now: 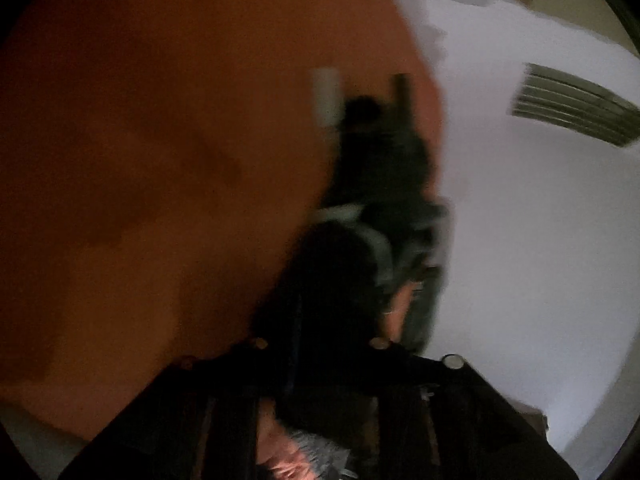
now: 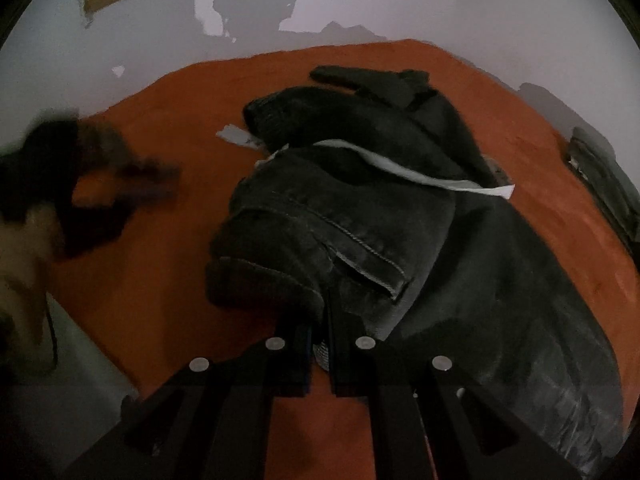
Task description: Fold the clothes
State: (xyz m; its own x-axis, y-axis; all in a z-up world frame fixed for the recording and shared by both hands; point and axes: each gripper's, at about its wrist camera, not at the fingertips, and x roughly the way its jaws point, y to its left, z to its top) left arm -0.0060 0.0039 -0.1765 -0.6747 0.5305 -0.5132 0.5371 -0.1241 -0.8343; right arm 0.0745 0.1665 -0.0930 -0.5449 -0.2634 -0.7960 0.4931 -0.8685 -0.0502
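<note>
A pair of dark grey jeans [image 2: 384,208] lies crumpled on an orange cloth-covered surface [image 2: 168,280], with a white inner pocket lining [image 2: 400,168] showing. My right gripper [image 2: 320,320] is shut on the jeans' edge near me. The left gripper [image 2: 128,184] appears blurred at the left of the right wrist view, over the orange surface, apart from the jeans. In the blurred left wrist view, dark fabric [image 1: 384,184] hangs in front of the fingers; the left gripper [image 1: 320,360] is lost in it and its jaws cannot be made out.
A pale wall [image 2: 360,4] with patchy paint rises behind the orange surface. A vent grille [image 1: 576,104] sits on the wall. Another dark folded item [image 2: 604,184] lies at the far right edge.
</note>
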